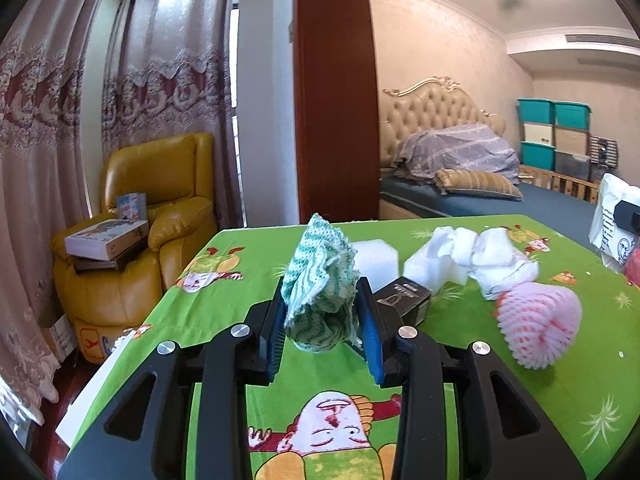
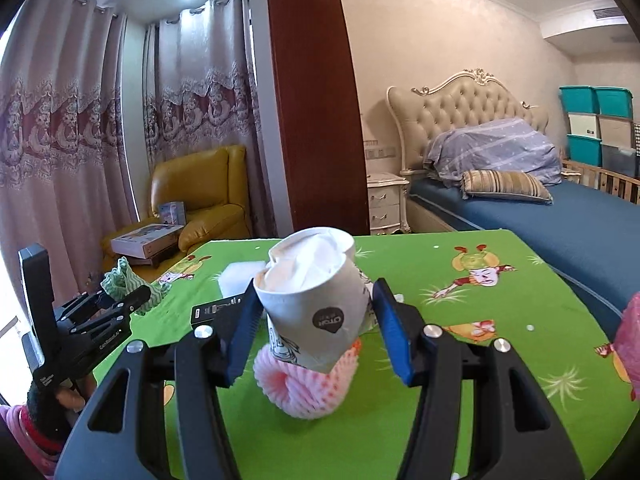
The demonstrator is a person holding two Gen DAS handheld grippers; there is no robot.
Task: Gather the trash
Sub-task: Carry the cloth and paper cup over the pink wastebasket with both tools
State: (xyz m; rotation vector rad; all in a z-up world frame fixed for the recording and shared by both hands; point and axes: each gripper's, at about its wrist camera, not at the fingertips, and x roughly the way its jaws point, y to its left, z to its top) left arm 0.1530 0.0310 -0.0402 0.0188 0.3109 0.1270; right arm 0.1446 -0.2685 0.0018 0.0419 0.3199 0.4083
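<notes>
My left gripper (image 1: 323, 286) is shut on a crumpled green-and-white knitted cloth (image 1: 320, 272), held just above the green cartoon tablecloth (image 1: 480, 380). In the right wrist view this gripper (image 2: 146, 294) shows at the far left with the cloth (image 2: 116, 278). My right gripper (image 2: 316, 284) is shut on a dented white paper cup (image 2: 316, 292) with a dark logo, lifted over a pink foam fruit net (image 2: 304, 384). On the table lie the pink net (image 1: 536, 324), crumpled white tissue (image 1: 492, 260), a white foam block (image 1: 376, 260) and a small black box (image 1: 404, 300).
A second pink net (image 2: 628, 340) lies at the table's right edge. A yellow armchair (image 1: 160, 208) stacked with boxes stands behind the table's left, by curtains. A wooden pillar (image 1: 336, 100) rises behind the table. A bed (image 2: 540, 216) and teal bins (image 1: 552, 132) are at the right.
</notes>
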